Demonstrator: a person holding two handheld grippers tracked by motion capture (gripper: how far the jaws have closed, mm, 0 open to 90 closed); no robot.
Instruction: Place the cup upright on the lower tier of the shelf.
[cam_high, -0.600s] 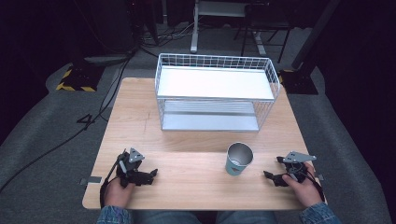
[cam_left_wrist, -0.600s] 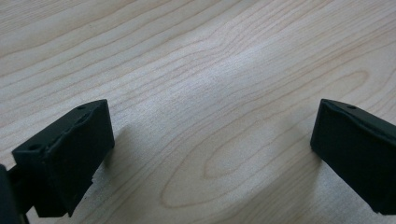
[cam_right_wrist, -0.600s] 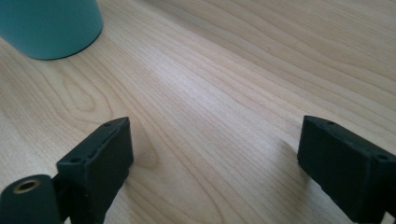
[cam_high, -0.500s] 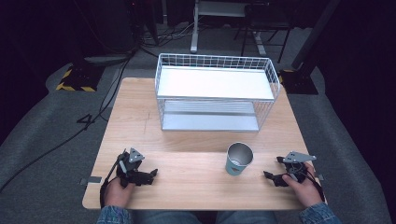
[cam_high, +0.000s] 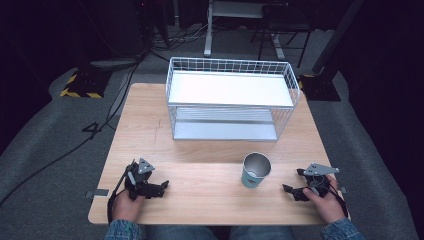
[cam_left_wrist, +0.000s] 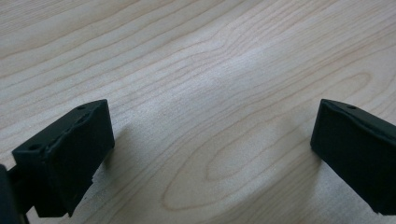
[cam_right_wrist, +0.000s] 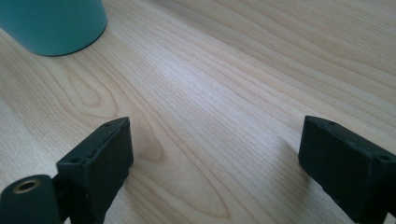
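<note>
Upright on the counter (cam_high: 210, 175), the teal cup (cam_high: 256, 170) is set in front of the wire rack (cam_high: 231, 100), nearer the right gripper (cam_high: 295, 192), just beside it toward the middle; the left gripper (cam_high: 161, 187) is well apart. Both sets of jaws are held wide, nothing between them.

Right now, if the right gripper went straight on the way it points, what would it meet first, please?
Probably the teal cup with the metal inside: the right gripper, jaws open, points left across the wooden table toward it, though it might pass just beside its base.
</note>
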